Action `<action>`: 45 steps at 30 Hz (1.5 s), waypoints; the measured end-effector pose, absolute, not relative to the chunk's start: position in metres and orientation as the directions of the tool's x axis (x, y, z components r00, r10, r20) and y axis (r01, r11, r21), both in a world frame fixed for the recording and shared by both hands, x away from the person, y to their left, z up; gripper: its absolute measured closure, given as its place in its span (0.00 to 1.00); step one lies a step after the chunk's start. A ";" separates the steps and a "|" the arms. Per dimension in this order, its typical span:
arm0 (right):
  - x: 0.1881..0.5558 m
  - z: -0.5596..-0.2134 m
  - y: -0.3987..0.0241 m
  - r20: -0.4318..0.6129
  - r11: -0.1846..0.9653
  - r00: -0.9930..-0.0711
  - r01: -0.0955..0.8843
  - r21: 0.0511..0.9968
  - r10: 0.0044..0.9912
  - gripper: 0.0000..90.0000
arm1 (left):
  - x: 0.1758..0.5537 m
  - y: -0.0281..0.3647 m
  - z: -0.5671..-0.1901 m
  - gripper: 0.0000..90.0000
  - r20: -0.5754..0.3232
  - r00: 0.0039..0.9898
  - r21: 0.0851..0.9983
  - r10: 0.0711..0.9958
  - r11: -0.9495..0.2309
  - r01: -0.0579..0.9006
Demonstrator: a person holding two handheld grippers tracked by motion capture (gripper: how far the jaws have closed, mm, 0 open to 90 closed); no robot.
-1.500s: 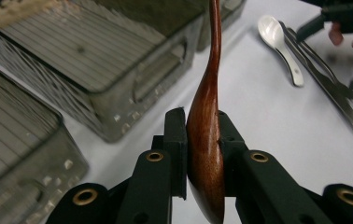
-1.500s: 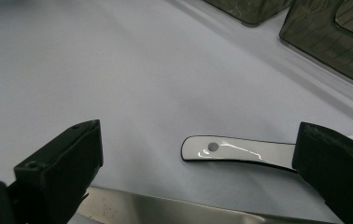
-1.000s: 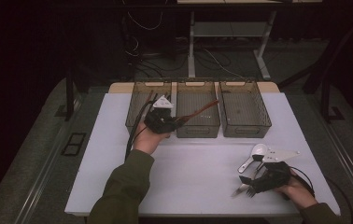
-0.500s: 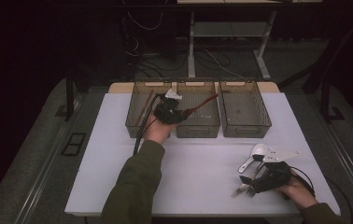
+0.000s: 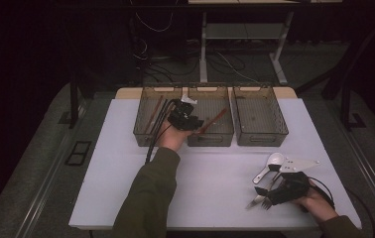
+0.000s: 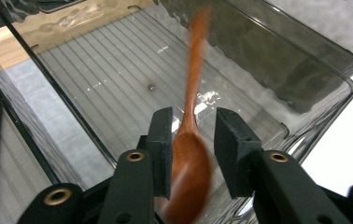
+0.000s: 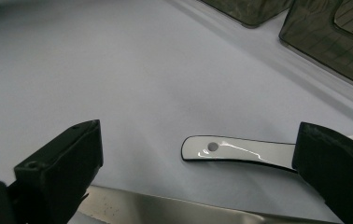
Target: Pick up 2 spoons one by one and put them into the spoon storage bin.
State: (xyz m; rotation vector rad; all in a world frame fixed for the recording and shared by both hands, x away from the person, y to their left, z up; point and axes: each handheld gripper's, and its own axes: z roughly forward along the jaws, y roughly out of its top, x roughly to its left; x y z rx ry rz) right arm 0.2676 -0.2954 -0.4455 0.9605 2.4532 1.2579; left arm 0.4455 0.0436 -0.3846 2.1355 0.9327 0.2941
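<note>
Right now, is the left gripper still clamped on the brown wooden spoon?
No: the left gripper stands open, gaps showing either side of the brown wooden spoon over the middle smoky plastic bin.

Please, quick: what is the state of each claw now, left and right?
Left claw: just been opening, wooden spoon between its jaws over the middle bin, grip released.
Right claw: open, holding nothing, over the white spoon handle.
</note>
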 end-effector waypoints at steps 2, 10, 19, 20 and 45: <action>0.268 -0.445 -0.295 0.095 0.420 -0.763 0.450 0.788 0.640 0.02 | 0.445 0.044 -0.383 0.69 -0.096 0.703 0.740 0.704 -0.422 0.524; 0.267 -0.445 -0.295 0.096 0.419 -0.762 0.451 0.788 0.640 0.02 | 0.434 0.049 -0.376 0.57 -0.100 0.737 0.765 0.669 -0.421 0.487; 0.268 -0.446 -0.295 0.093 0.420 -0.760 0.451 0.787 0.643 0.02 | 0.400 0.066 -0.371 0.44 -0.081 0.774 0.781 0.628 -0.442 0.440; 0.268 -0.446 -0.295 0.094 0.420 -0.759 0.453 0.787 0.644 0.02 | 0.395 0.068 -0.371 0.43 -0.080 0.774 0.785 0.628 -0.439 0.437; 0.267 -0.441 -0.296 0.087 0.406 -0.750 0.448 0.797 0.656 0.02 | 0.298 0.140 -0.416 0.13 -0.079 0.799 0.826 0.596 -0.409 0.387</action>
